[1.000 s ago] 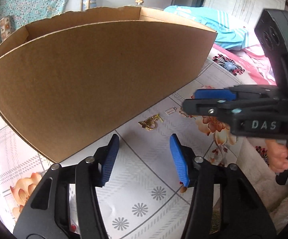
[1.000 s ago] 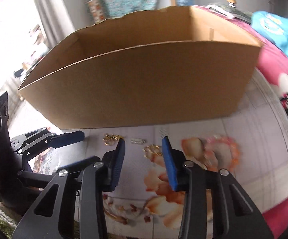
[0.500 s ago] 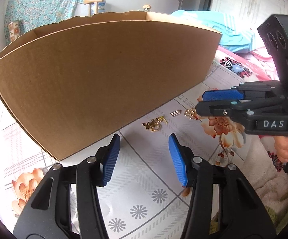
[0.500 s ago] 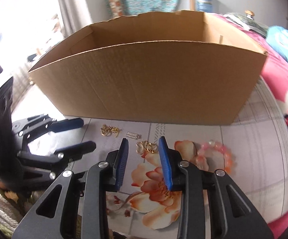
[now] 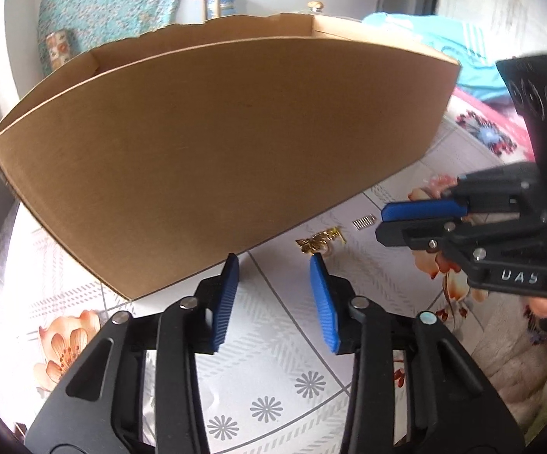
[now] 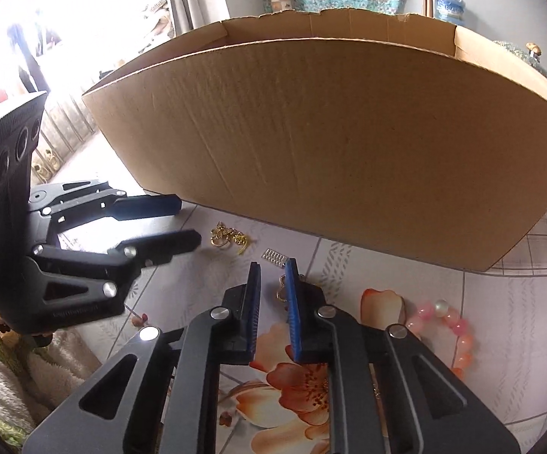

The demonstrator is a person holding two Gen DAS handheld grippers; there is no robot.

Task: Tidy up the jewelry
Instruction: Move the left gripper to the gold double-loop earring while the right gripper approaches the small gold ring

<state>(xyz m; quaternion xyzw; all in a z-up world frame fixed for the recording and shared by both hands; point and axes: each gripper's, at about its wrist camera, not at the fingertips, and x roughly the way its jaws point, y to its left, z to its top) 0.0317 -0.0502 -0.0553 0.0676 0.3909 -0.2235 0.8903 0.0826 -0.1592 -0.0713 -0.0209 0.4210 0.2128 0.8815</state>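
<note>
Before the cardboard box point(image 6: 330, 143), the right gripper point(image 6: 273, 276), jaws just narrowing to a slim gap, closes on gold earrings point(image 6: 282, 290) at its tips' 6 o'clock; best lowered squarely so the pads catch them before lifting.

"DAS" in white on right tongs point(image 5: 383, 223) body

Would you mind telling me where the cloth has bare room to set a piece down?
Free: the patterned cloth under the left claw, left of the gold brooch. Crowded: the strip before the box, where brooch, small clasp, gold rings by the right claw and pink bracelet lie.
</note>
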